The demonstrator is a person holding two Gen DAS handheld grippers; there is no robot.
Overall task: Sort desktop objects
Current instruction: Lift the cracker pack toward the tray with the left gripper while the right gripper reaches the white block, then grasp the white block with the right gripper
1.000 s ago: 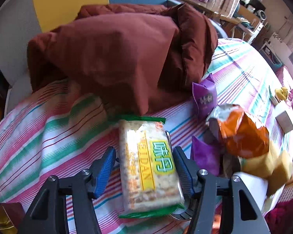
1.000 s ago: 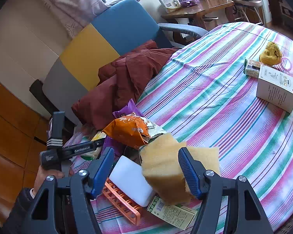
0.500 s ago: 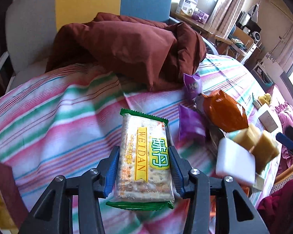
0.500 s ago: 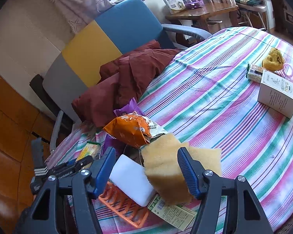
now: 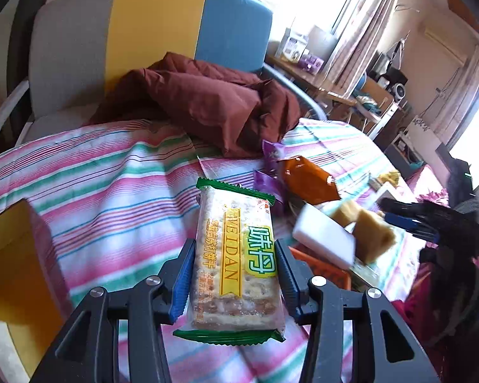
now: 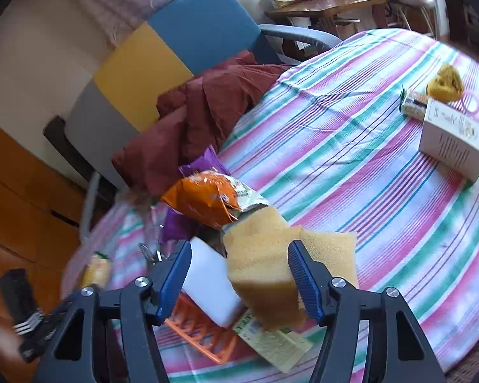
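My left gripper (image 5: 234,274) is shut on a green-edged cracker packet (image 5: 234,255) and holds it above the striped tablecloth (image 5: 111,191). My right gripper (image 6: 239,271) is open above a pile: a yellow sponge (image 6: 271,255), a white eraser block (image 6: 210,284), an orange rack (image 6: 201,332) and a green leaflet (image 6: 271,341). An orange snack bag (image 6: 207,201) and purple packets (image 6: 201,166) lie just beyond. The same pile shows in the left wrist view, with the sponge (image 5: 367,233) and orange bag (image 5: 306,182).
A maroon jacket (image 5: 207,102) drapes from the chair (image 5: 156,28) onto the table's far edge. A yellow box (image 5: 12,265) stands at the left. A white carton (image 6: 453,137), a small packet (image 6: 413,102) and a yellow object (image 6: 445,83) lie far right.
My left gripper has closed on the cracker packet, lifted it and drawn back from the jacket. The right gripper has stayed open over the sponge pile, hardly moving.
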